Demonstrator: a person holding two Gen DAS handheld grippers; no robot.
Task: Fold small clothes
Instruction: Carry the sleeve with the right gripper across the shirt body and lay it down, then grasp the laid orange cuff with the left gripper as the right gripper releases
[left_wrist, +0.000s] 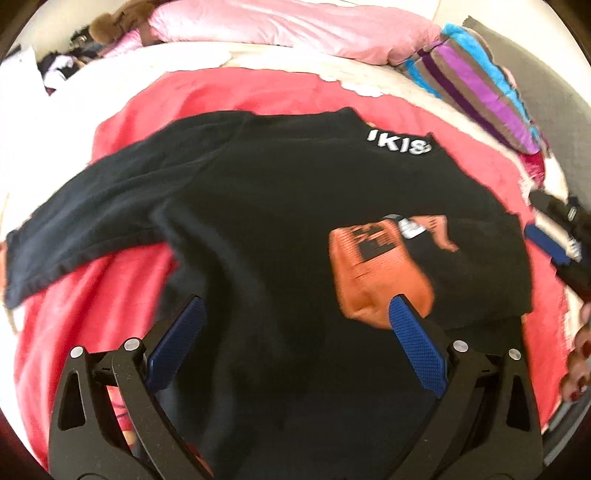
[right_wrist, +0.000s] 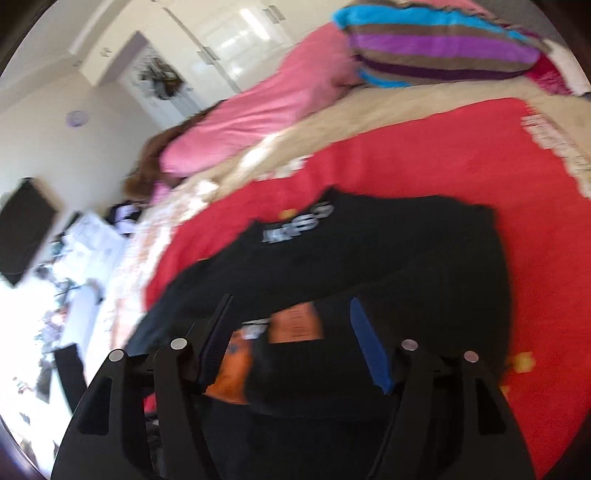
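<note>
You are keeping the left gripper wide open above the black shirt; nothing is sitting between its two blue pads, and whether they are touching the cloth I cannot tell. You are holding the right gripper open too, its jaws standing apart over the shirt's orange print, with no cloth pinched. The one shirt is lying spread on the red blanket, one sleeve stretching out to the left. Behind it, one pink pillow and one striped pillow are resting on the bed.
</note>
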